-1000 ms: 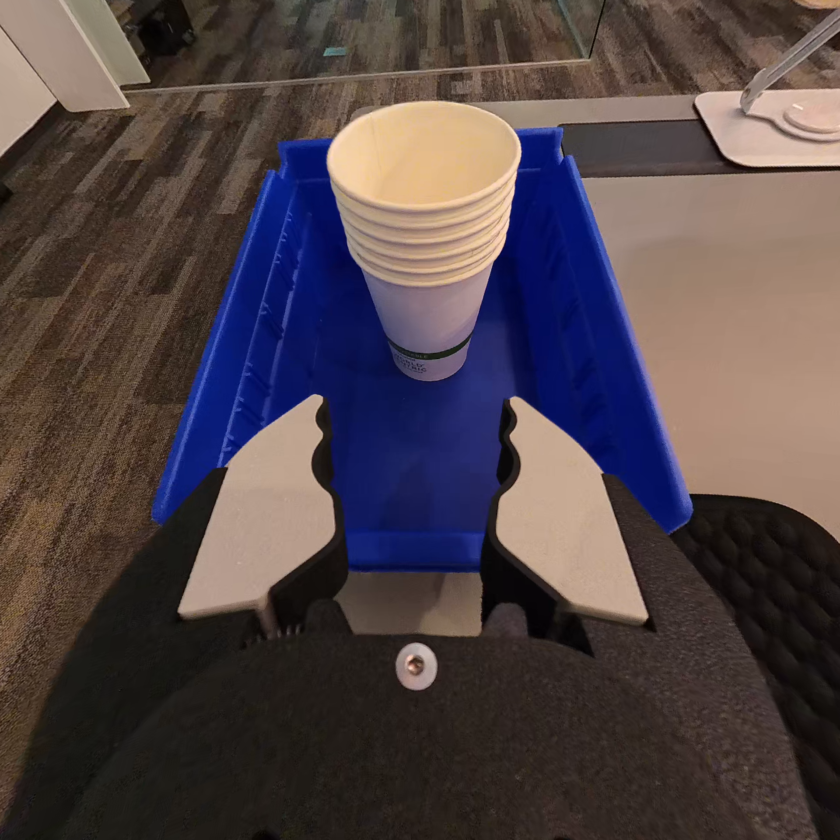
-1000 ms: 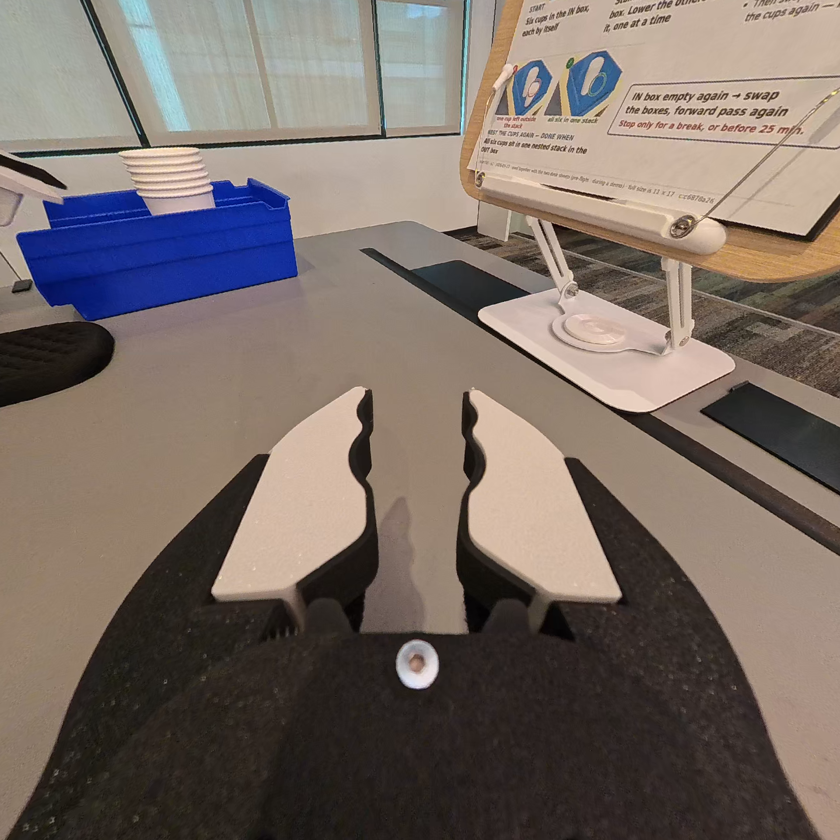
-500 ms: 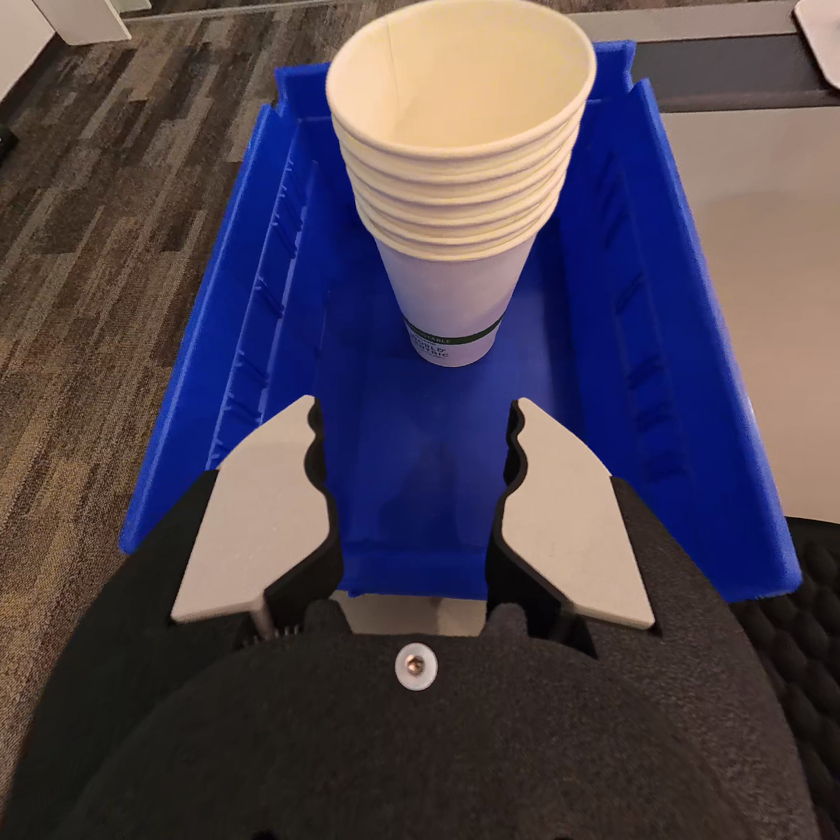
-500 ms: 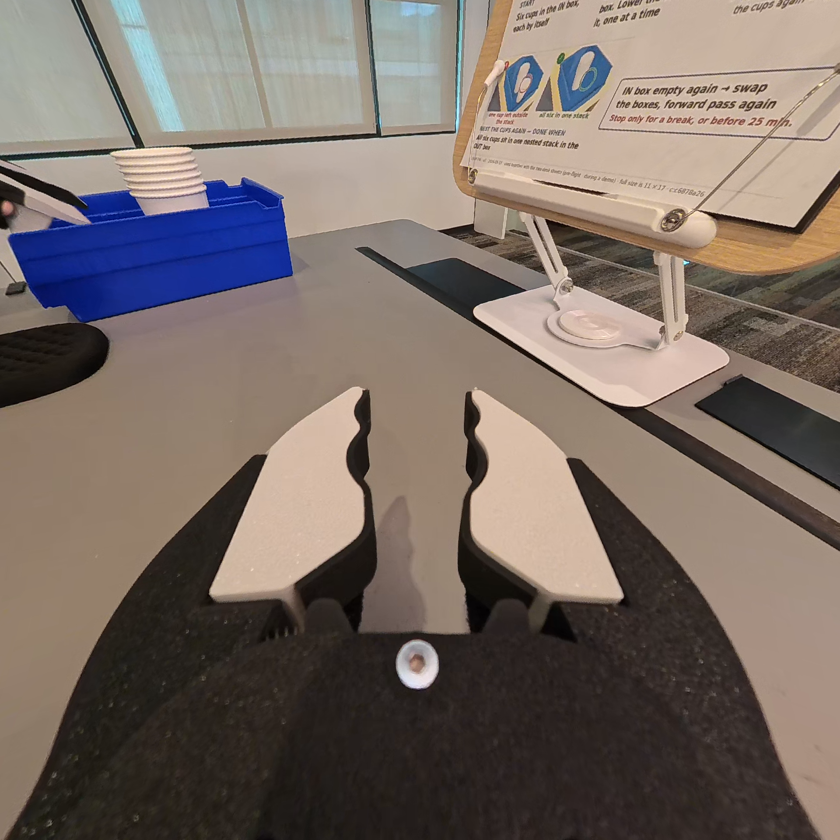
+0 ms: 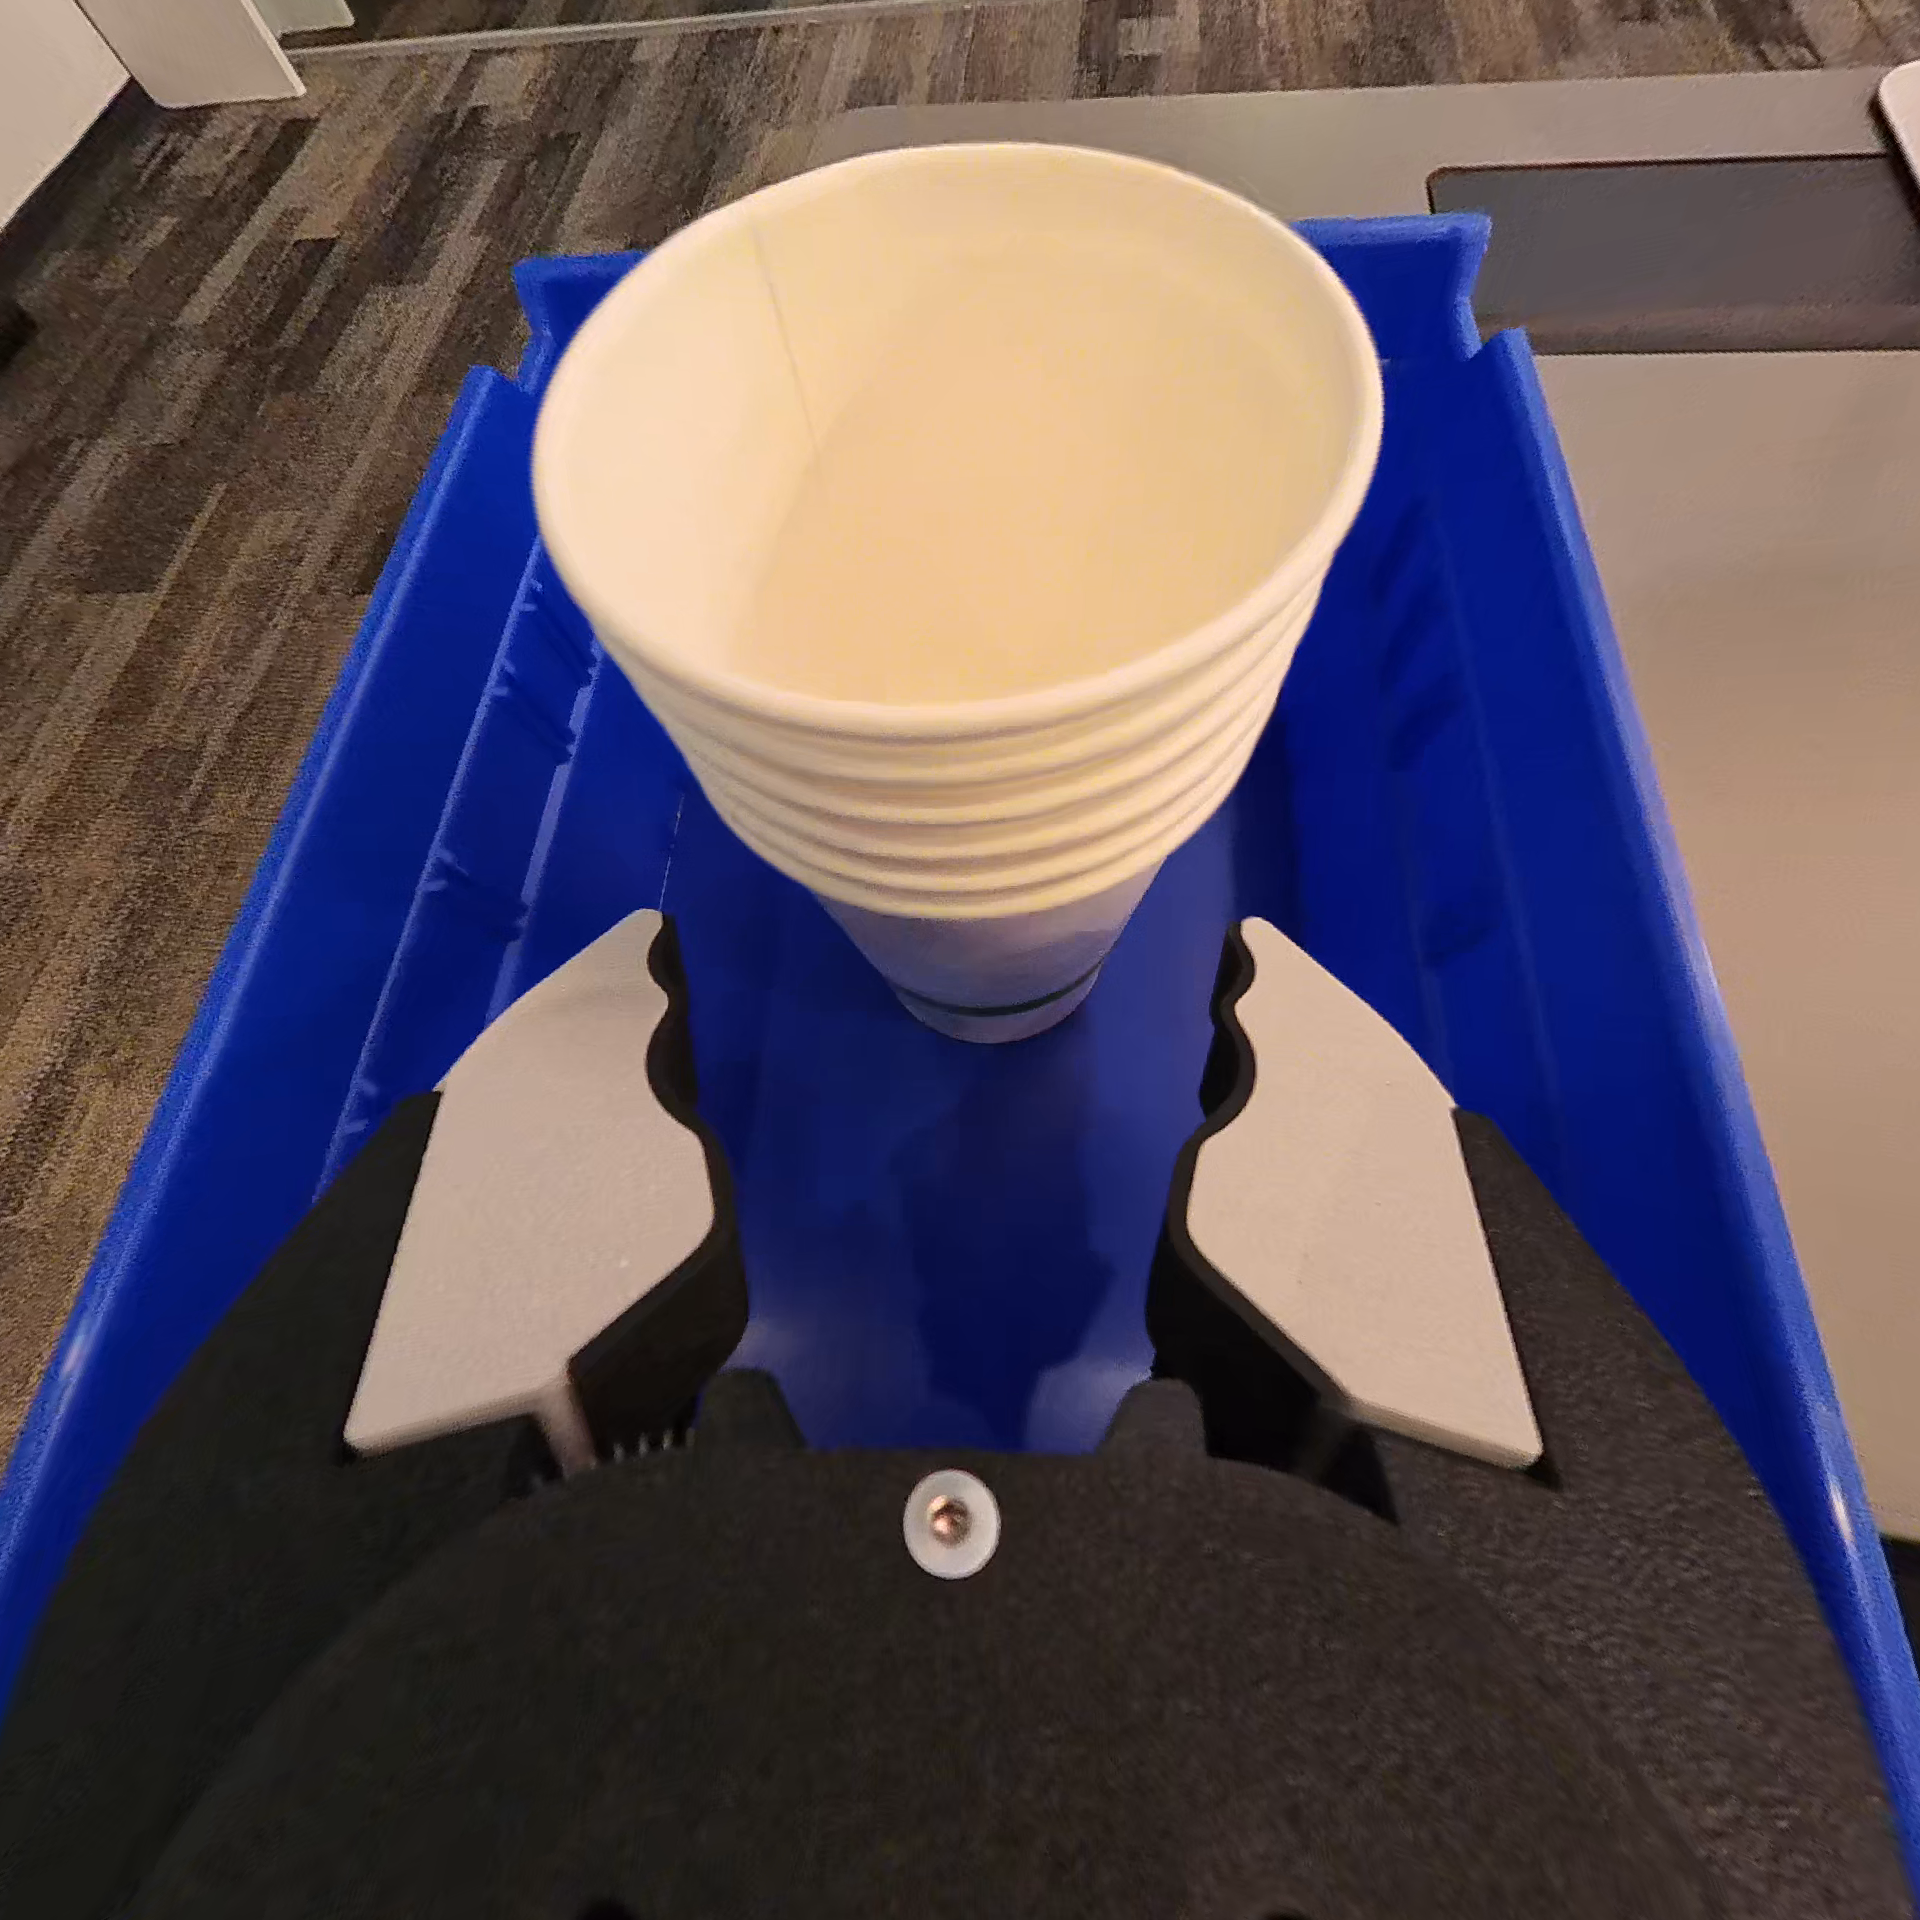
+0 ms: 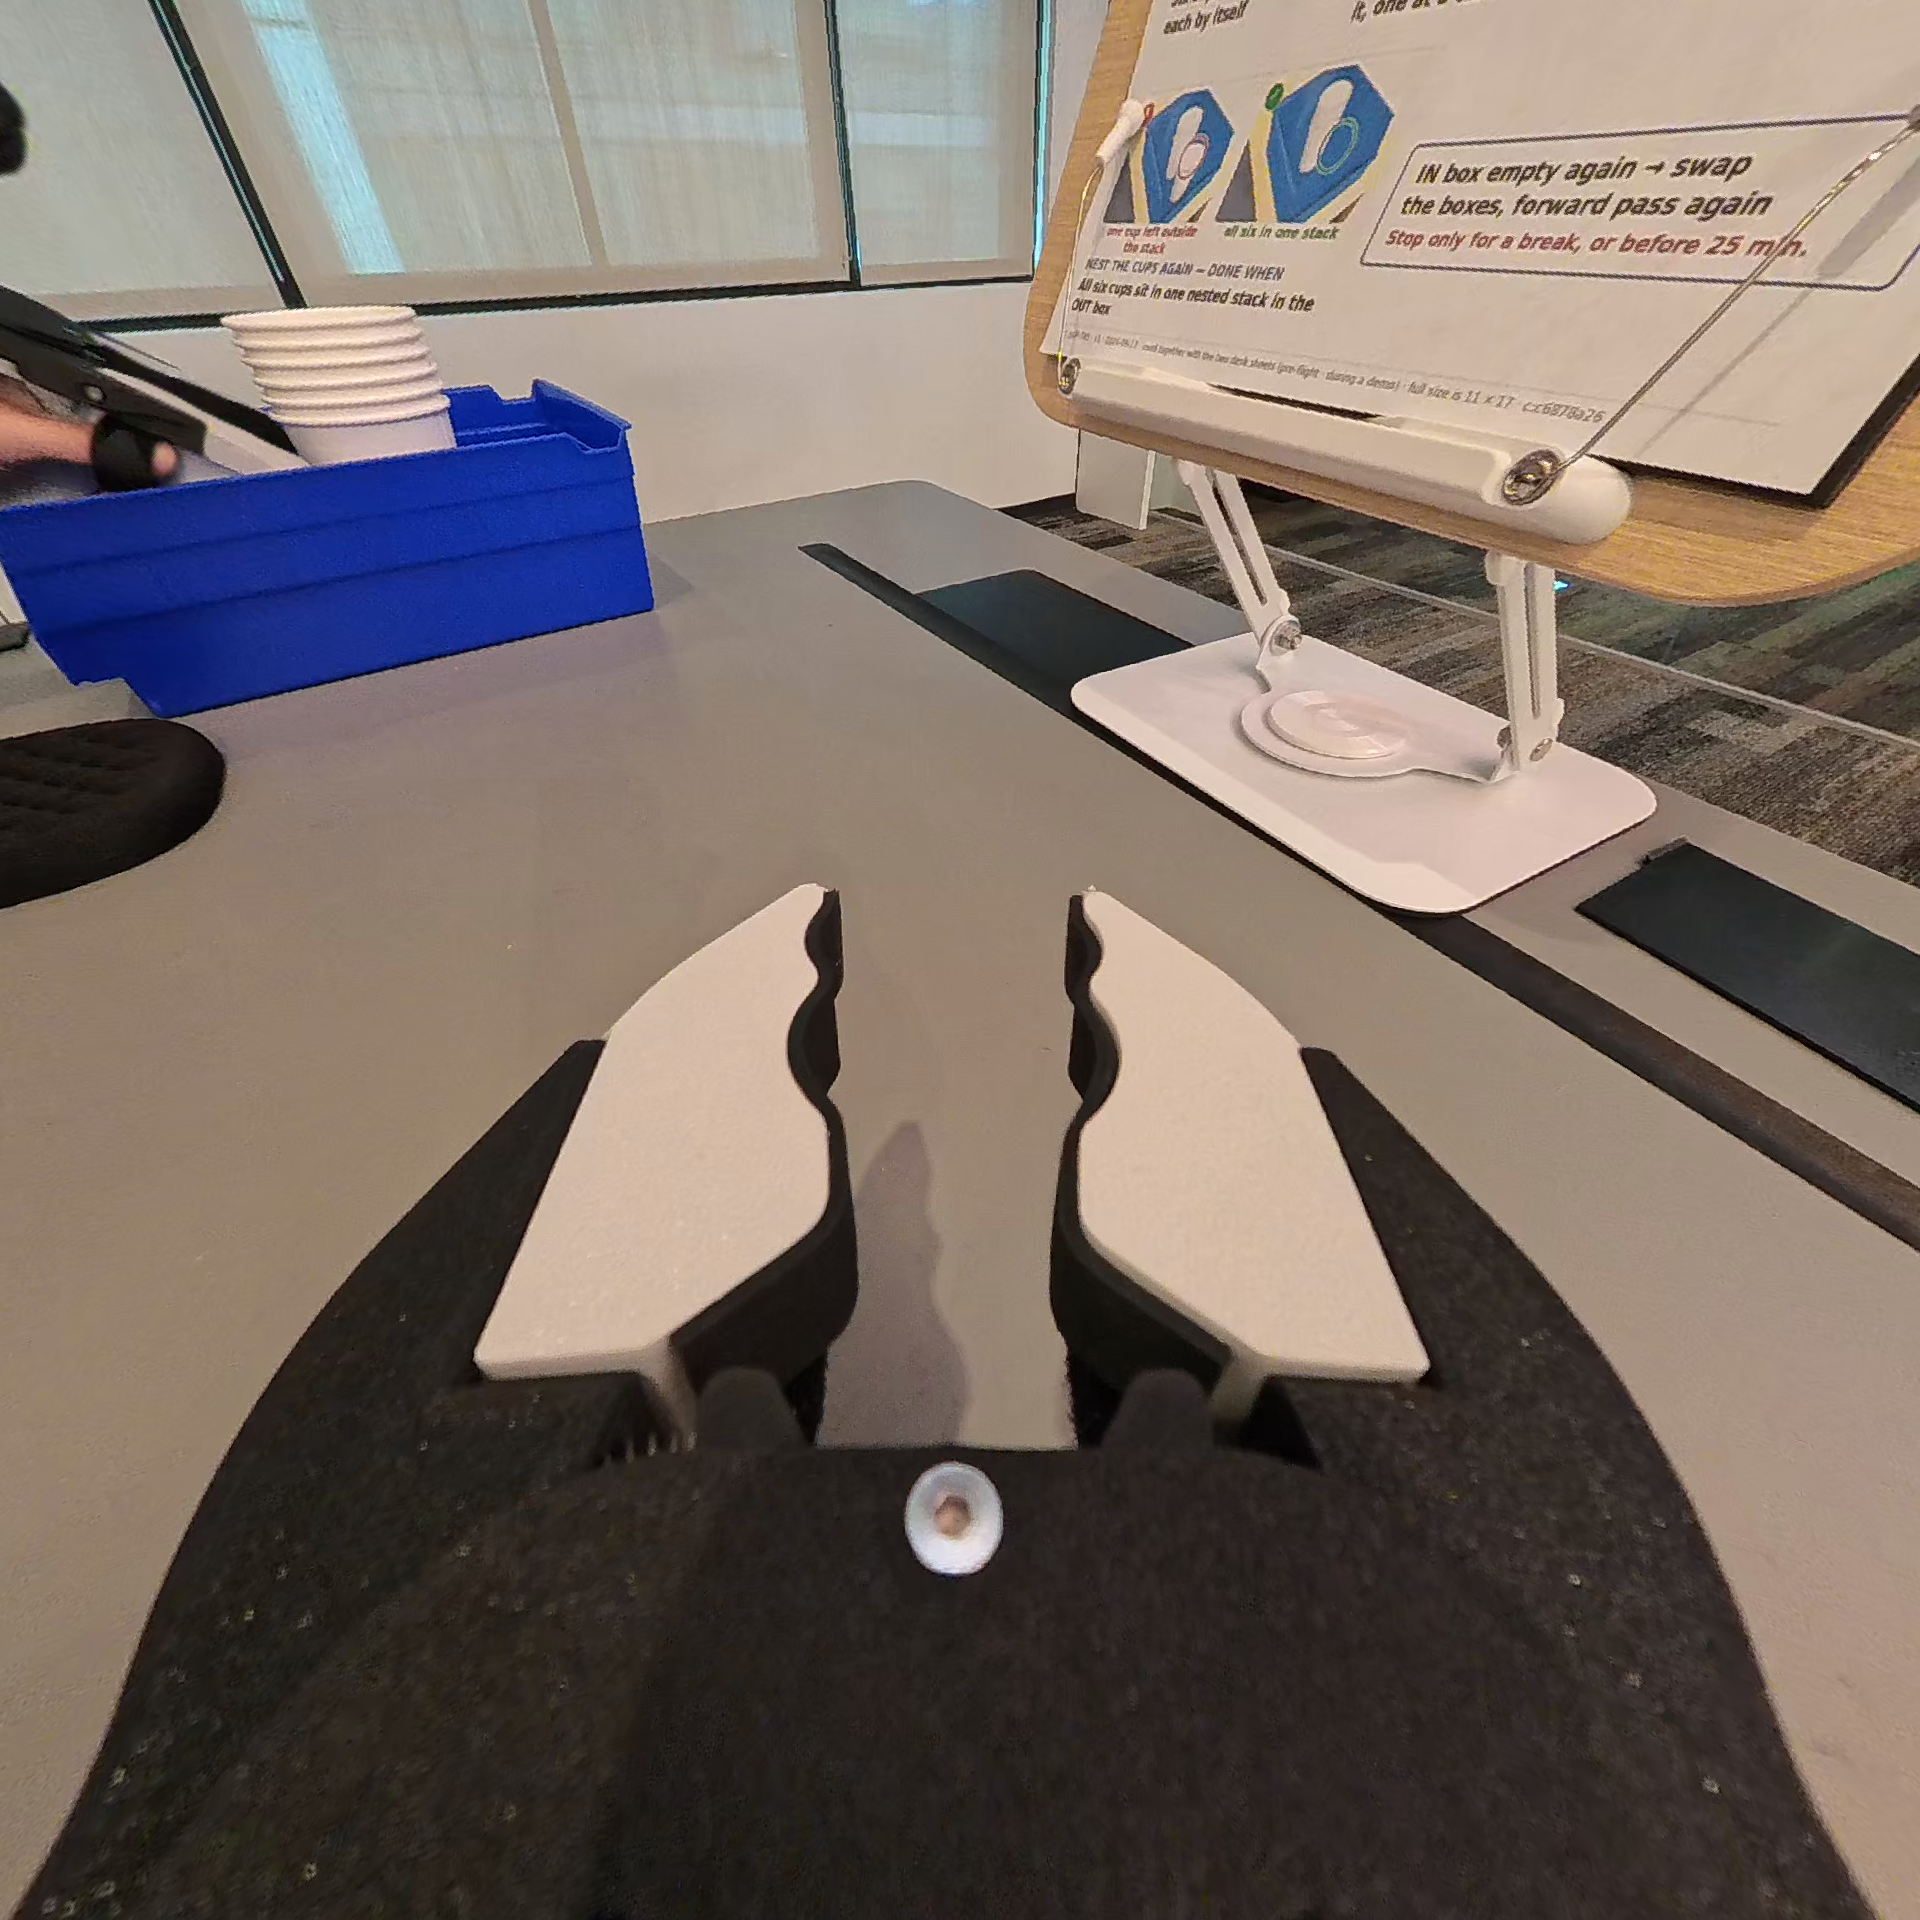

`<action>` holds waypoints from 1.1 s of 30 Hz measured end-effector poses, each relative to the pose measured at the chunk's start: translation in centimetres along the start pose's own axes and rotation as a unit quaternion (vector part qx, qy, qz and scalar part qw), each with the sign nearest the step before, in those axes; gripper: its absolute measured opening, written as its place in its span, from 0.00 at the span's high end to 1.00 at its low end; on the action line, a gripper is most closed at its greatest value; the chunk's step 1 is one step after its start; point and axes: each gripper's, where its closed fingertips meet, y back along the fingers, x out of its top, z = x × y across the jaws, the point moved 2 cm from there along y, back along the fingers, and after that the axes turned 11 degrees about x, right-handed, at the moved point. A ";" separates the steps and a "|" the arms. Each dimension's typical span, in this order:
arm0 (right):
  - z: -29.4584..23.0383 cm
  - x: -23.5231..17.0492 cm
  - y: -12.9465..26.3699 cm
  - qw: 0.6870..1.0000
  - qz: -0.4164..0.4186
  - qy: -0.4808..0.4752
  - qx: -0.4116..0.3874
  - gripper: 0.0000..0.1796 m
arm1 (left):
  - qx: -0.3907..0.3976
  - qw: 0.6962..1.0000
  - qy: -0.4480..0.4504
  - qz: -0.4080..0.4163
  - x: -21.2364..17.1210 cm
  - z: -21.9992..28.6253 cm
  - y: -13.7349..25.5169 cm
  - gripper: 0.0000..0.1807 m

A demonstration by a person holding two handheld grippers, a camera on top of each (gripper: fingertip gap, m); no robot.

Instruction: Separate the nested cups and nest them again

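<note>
Several paper cups, six or seven going by the rims, sit nested in one stack point(image 5: 956, 644), standing upright on the floor of the blue bin point(image 5: 1621, 935), toward its far end. Nothing's been separated yet as far as I can tell.

My left tongs point(image 5: 951, 997) are spread wide and empty, poised over the bin's near half with the tips just short of the stack's base. The right tongs point(image 6: 954, 914) are parted too, holding nothing, low over the bare grey table point(image 6: 520, 935), well to the side of the bin point(image 6: 332, 582) and not involved for now. In that view the stack point(image 6: 338, 384) pokes up above the bin's wall.

Handling-wise, I reckon these are super light and thin-walled, so they'll crush or go oval if I squeeze hard. The outside looks smooth, maybe a bit slippery, and nested paper cups tend to stick together, so pulling the top one could drag the whole stack up. My guess at the best hold: pinch the top cup's rolled rim, one finger inside and one outside, since the rim's the stiffest bit. The other tongs could steady the bottom cup's lower wall, gently.
</note>
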 end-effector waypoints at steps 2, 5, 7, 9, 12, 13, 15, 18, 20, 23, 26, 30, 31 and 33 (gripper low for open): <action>0.1 0.0 0.0 1.000 -0.001 0.000 -0.001 0.77 | 0.006 1.000 0.001 0.001 0.2 0.2 -0.4 0.46; 0.2 -0.1 0.0 1.000 -0.002 -0.001 -0.001 0.77 | 0.017 1.000 0.002 0.015 0.6 0.3 -1.0 0.44; 0.3 -0.2 0.0 1.000 -0.004 -0.001 -0.002 0.77 | 0.023 1.000 0.004 0.013 0.7 0.3 -1.4 0.42; 0.4 -0.3 0.0 1.000 -0.004 -0.002 -0.002 0.77 | 0.022 1.000 0.006 0.014 0.9 0.4 -1.7 0.41; 0.4 -0.3 0.0 1.000 -0.006 -0.002 -0.004 0.77 | 0.022 1.000 0.006 0.007 0.9 0.6 -2.3 0.41; 0.4 -0.3 0.0 1.000 -0.007 -0.001 -0.004 0.77 | 0.023 1.000 0.004 0.006 0.9 0.7 -2.5 0.41; 0.5 -0.4 0.0 1.000 -0.008 -0.001 -0.005 0.77 | 0.029 1.000 0.004 0.009 1.1 0.7 -2.8 0.40; 0.5 -0.5 0.0 1.000 -0.011 -0.001 -0.005 0.77 | 0.029 0.999 0.009 0.011 1.3 0.8 -3.3 0.40; 0.5 -0.5 0.1 1.000 -0.012 -0.001 -0.006 0.77 | 0.033 0.999 0.009 0.016 1.4 0.8 -3.6 0.41; 0.6 -0.5 0.1 1.000 -0.013 -0.001 -0.006 0.77 | 0.034 0.999 0.011 0.013 1.3 0.9 -4.2 0.41; 0.7 -0.6 0.1 1.000 -0.014 -0.001 -0.007 0.77 | 0.043 0.999 0.010 0.025 1.5 0.8 -4.4 0.40; 0.7 -0.7 0.0 1.000 -0.017 -0.001 -0.007 0.77 | 0.050 0.998 0.010 0.033 1.6 0.8 -4.6 0.40; 0.7 -0.7 0.0 1.000 -0.018 0.000 -0.007 0.77 | 0.051 0.998 0.010 0.035 1.6 0.8 -4.7 0.40; 0.7 -0.7 0.0 1.000 -0.018 0.000 -0.006 0.77 | 0.054 0.998 0.011 0.040 1.7 0.8 -4.7 0.40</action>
